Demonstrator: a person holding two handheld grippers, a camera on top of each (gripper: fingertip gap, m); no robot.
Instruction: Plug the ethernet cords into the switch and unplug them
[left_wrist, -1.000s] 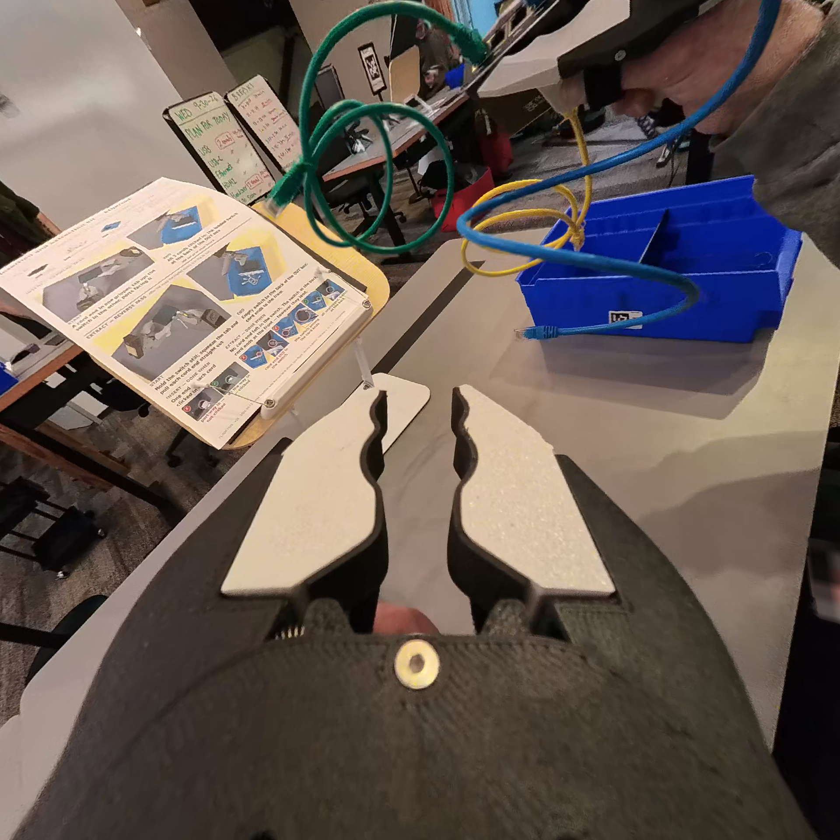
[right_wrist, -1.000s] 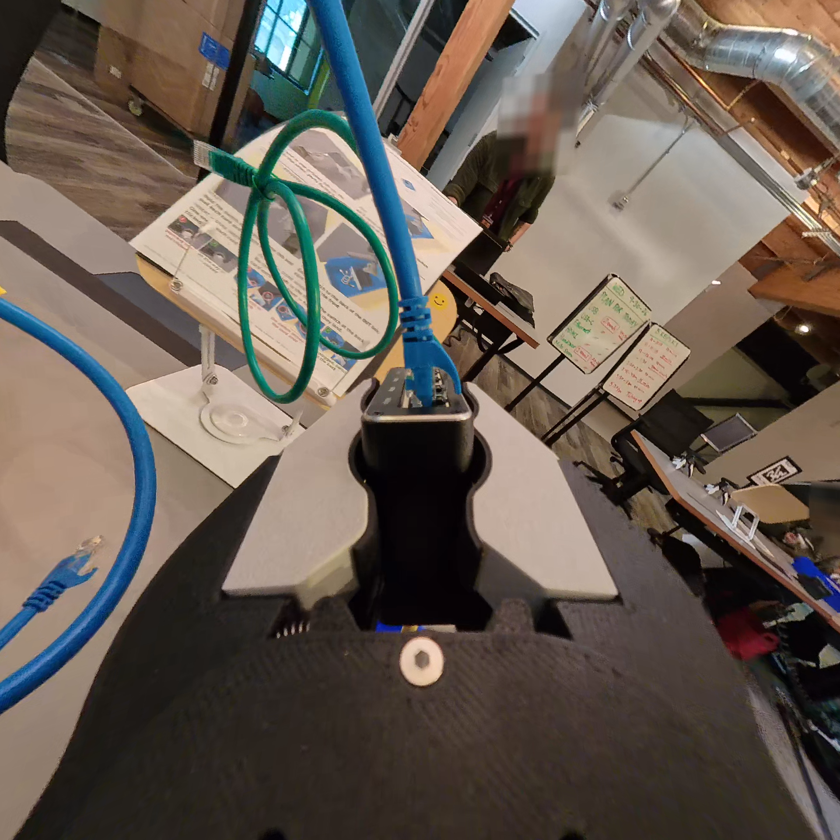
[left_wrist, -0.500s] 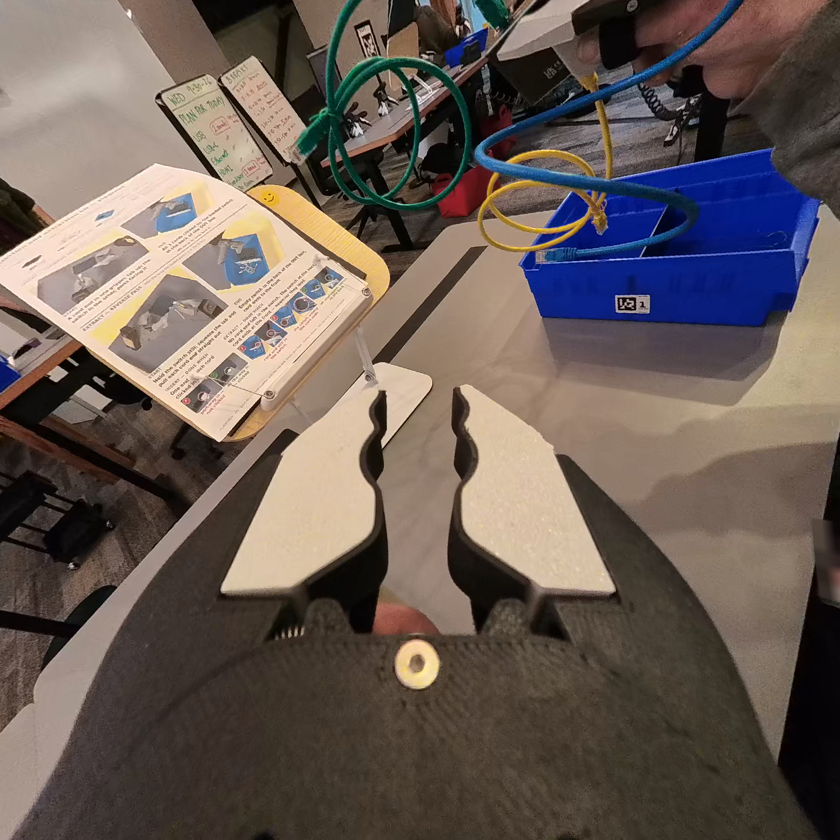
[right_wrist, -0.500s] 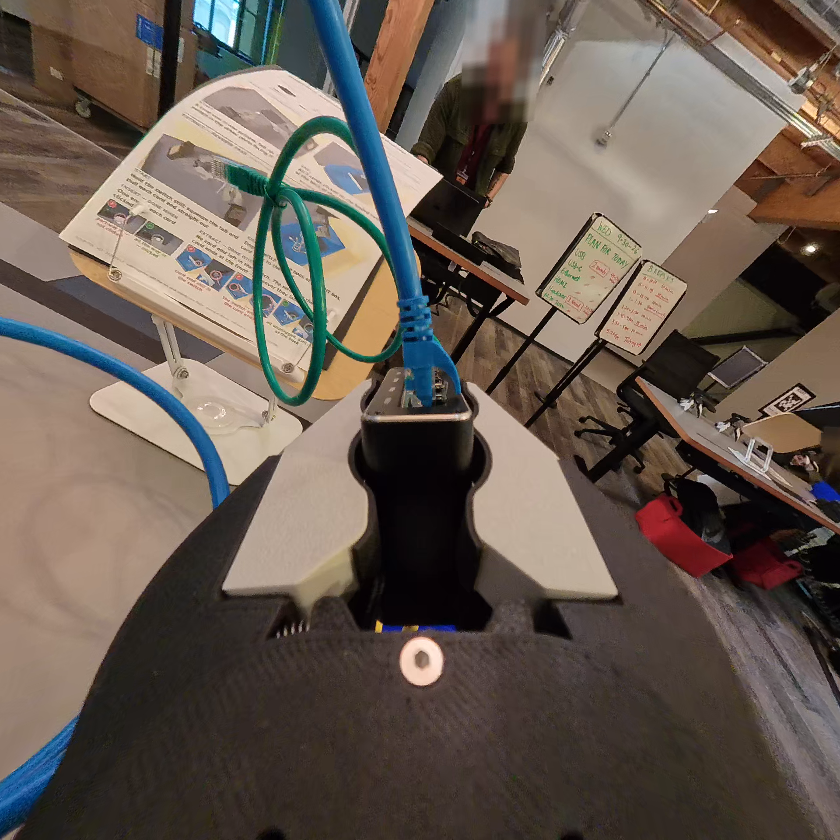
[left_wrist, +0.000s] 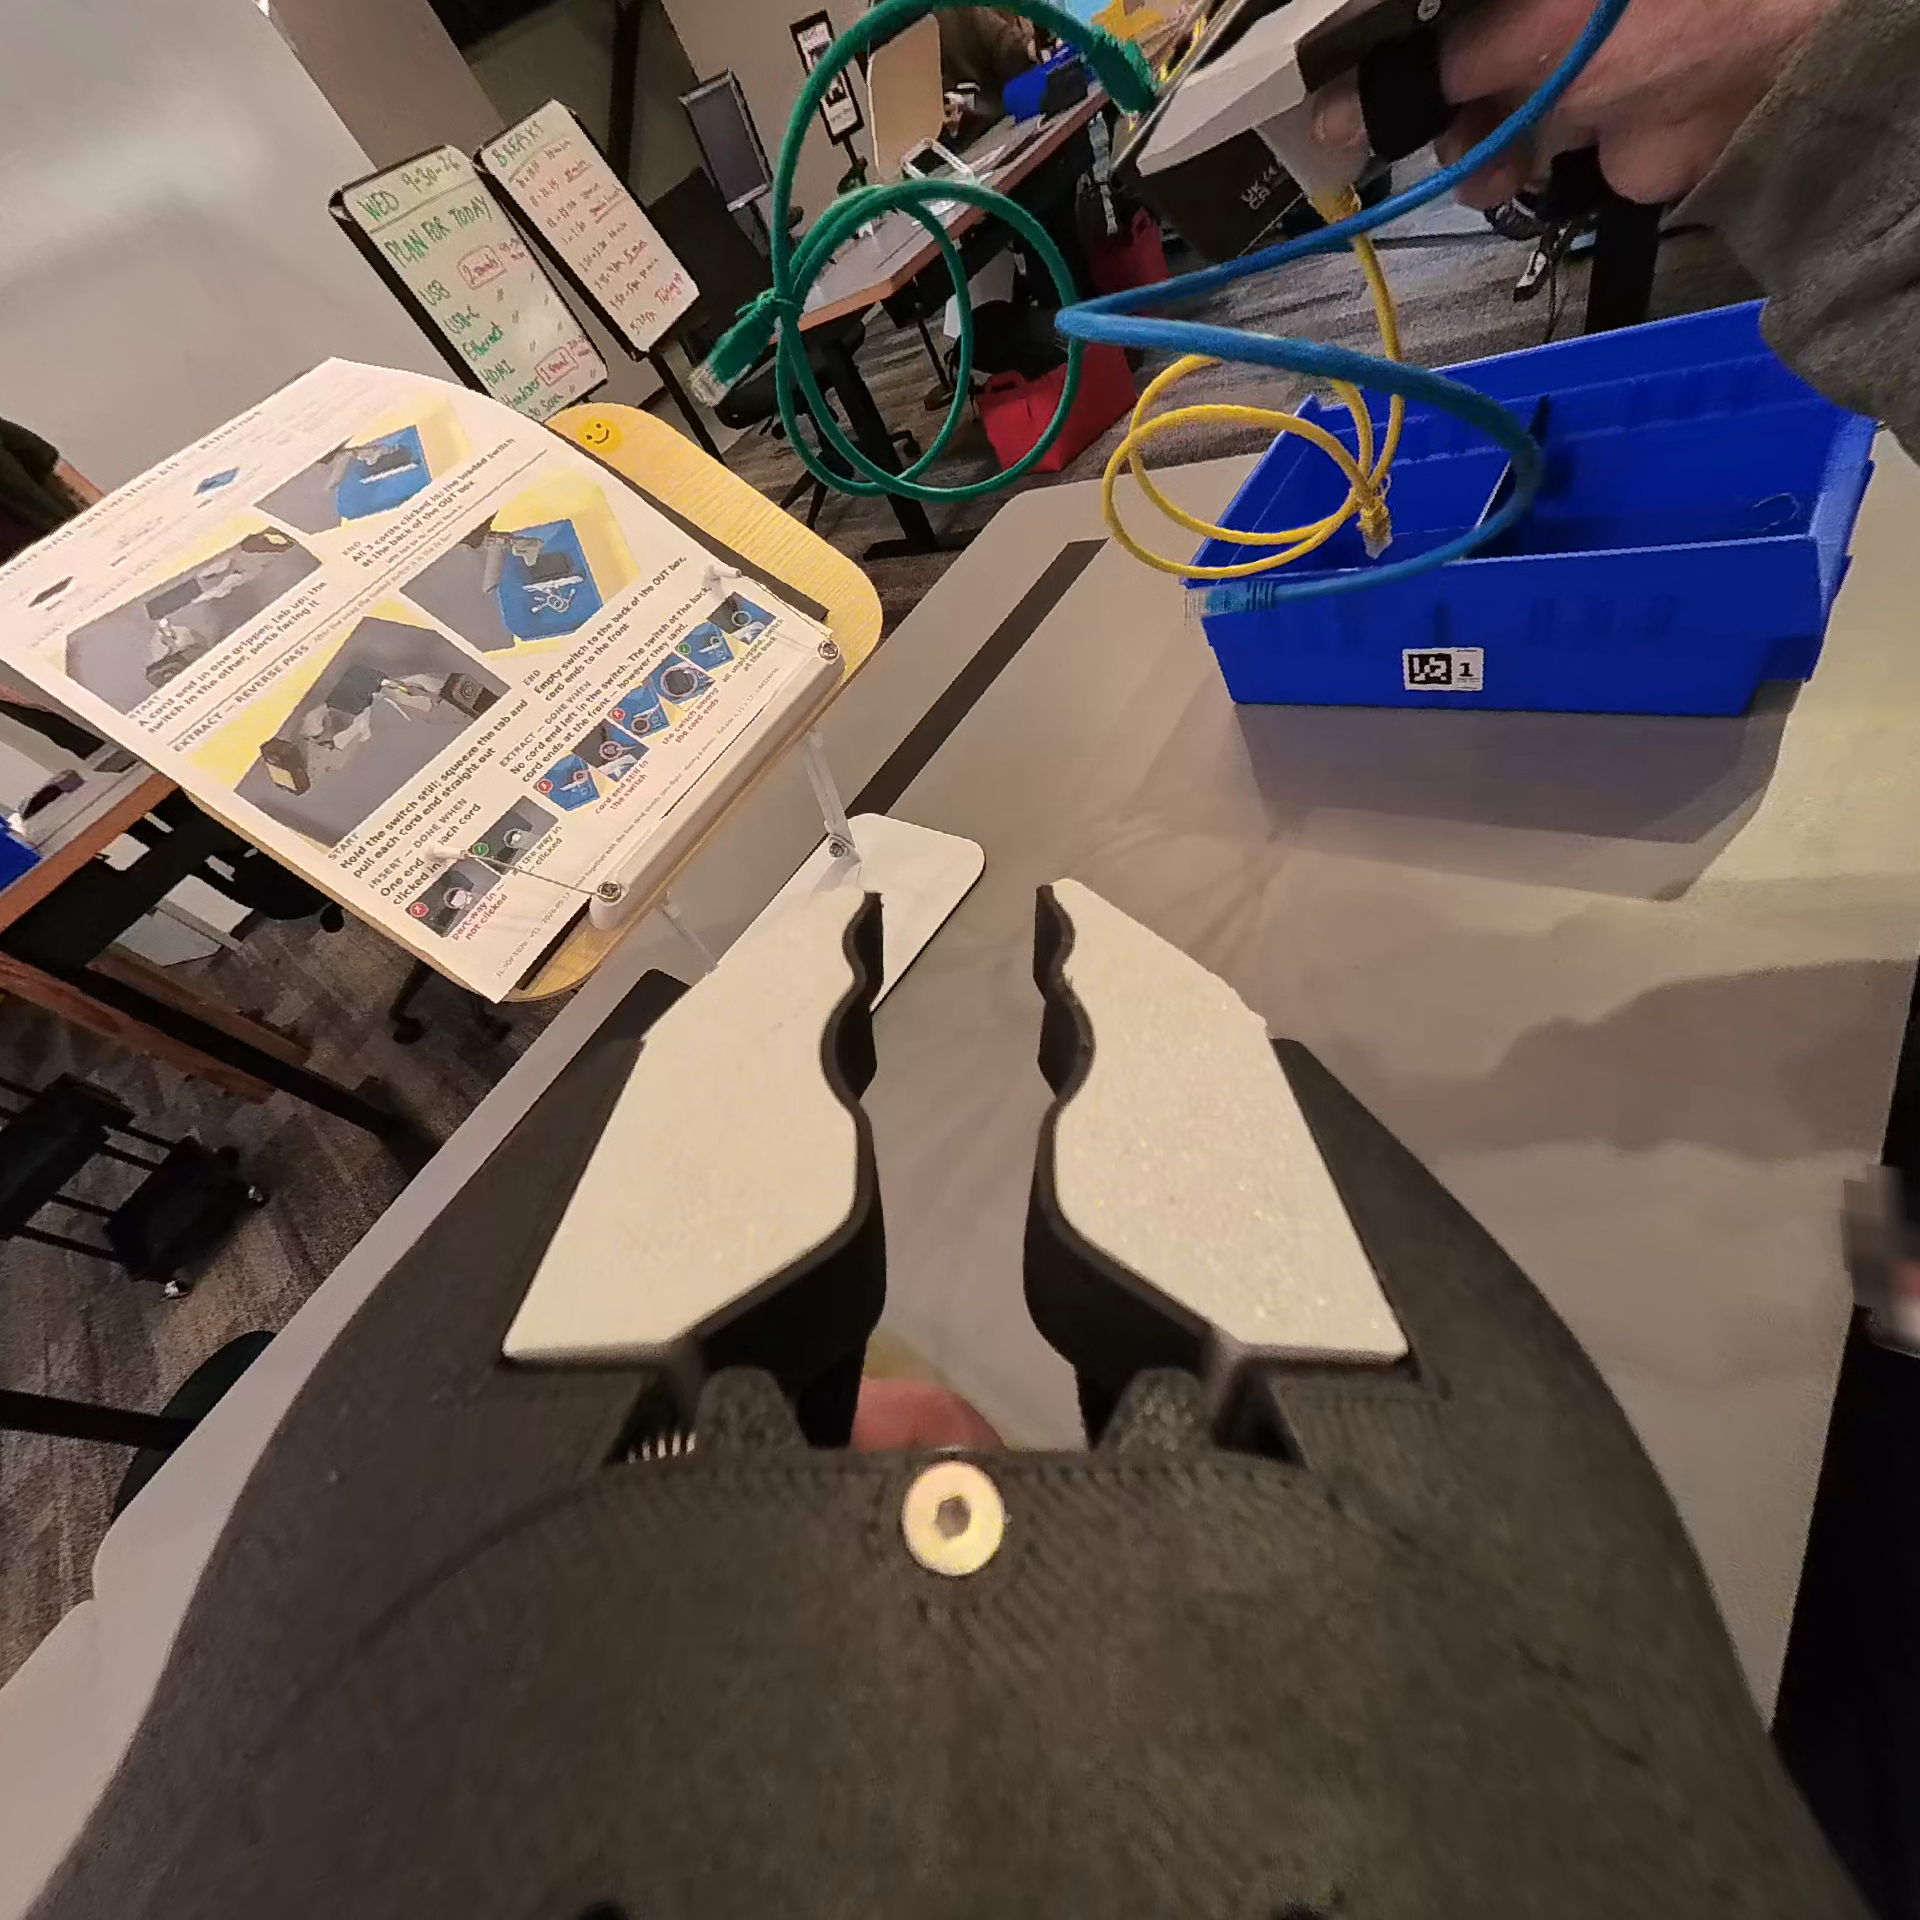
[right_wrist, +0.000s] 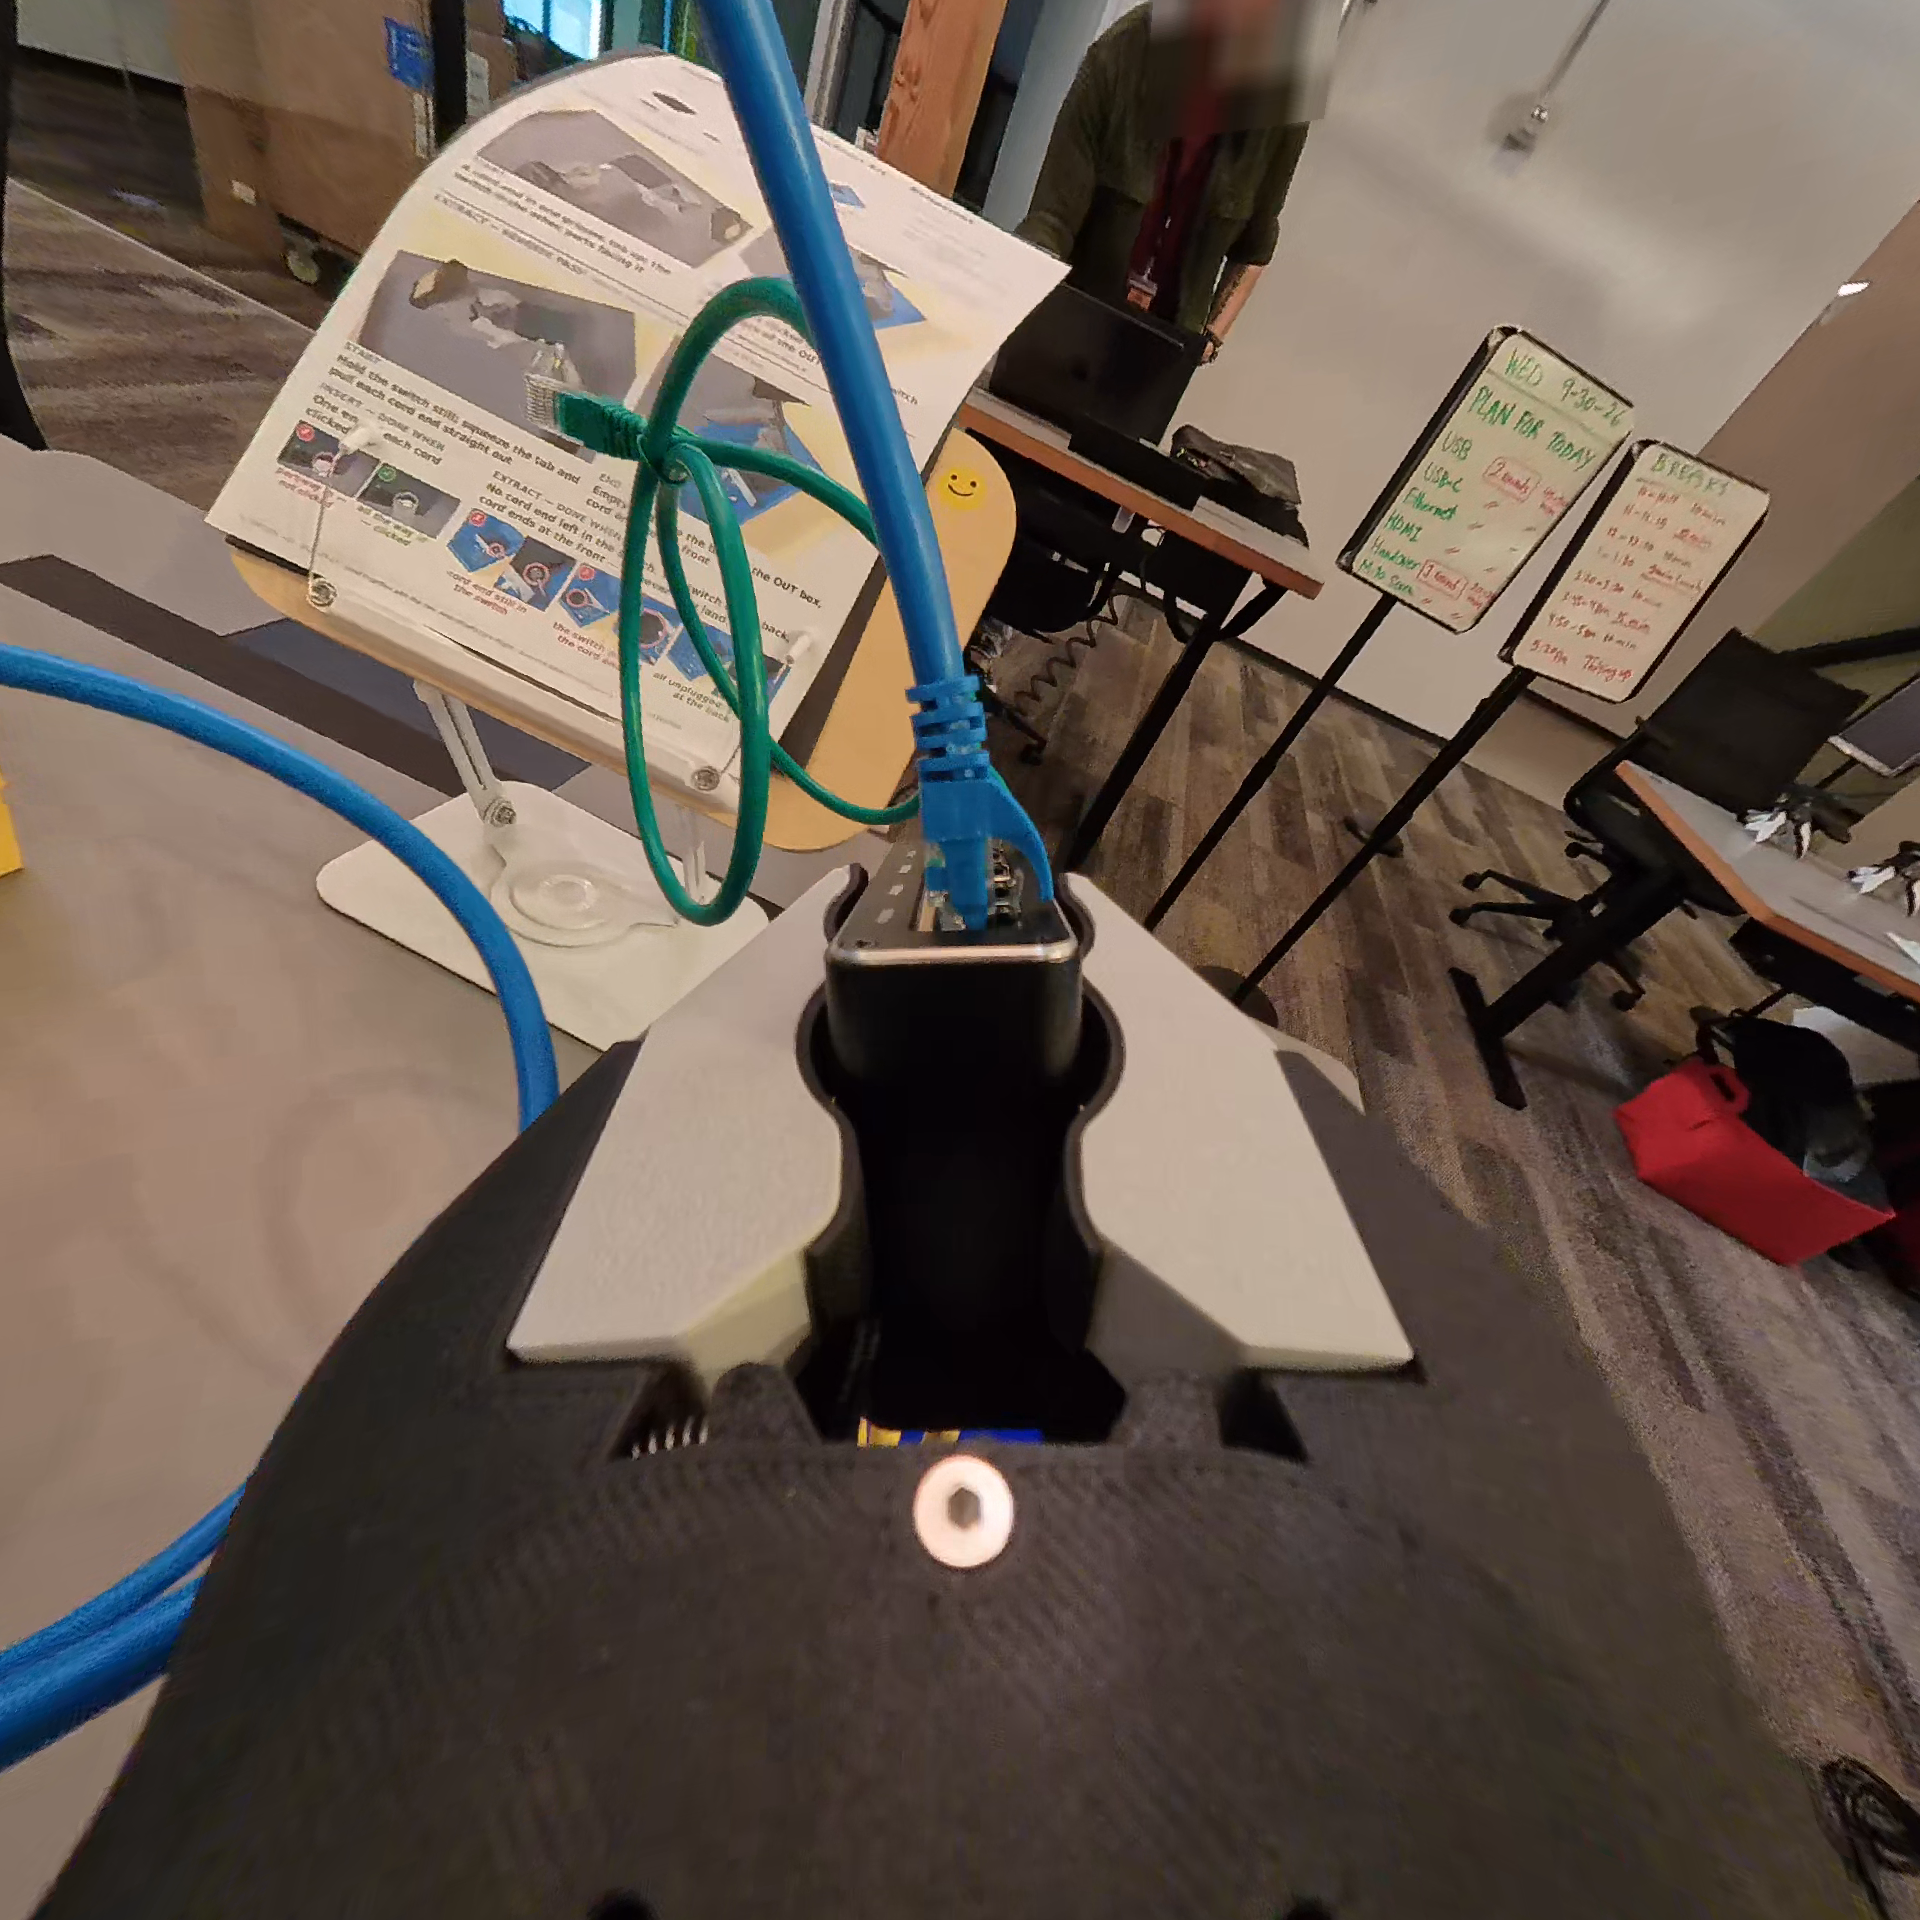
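My right gripper (right_wrist: 951, 904) is shut on the black switch (right_wrist: 951, 1049), held upright in the air. A blue cord (right_wrist: 862, 436) is plugged into the switch's top. A green cord (right_wrist: 717, 665) hangs looped and tied beside it. In the left wrist view my right gripper (left_wrist: 1257, 145) is at the top right in a hand. The green cord (left_wrist: 883, 343), blue cord (left_wrist: 1309, 358) and yellow cord (left_wrist: 1236, 488) dangle from it. The yellow end hangs inside the blue bin (left_wrist: 1558, 634). My left gripper (left_wrist: 956, 914) is open and empty over the grey table (left_wrist: 1403, 1039).
An instruction sheet on a tilted stand (left_wrist: 416, 665) is at the table's left edge; it also shows in the right wrist view (right_wrist: 582, 395). Two whiteboards (right_wrist: 1558, 520) stand on the floor beyond. A person (right_wrist: 1164, 177) stands at a far desk. The left gripper's tips are roughly 35 centimeters from the right gripper's.
My right gripper has carried the switch and its cords up and toward the blue bin, so the yellow end now hangs in the bin. My left gripper has stayed open.
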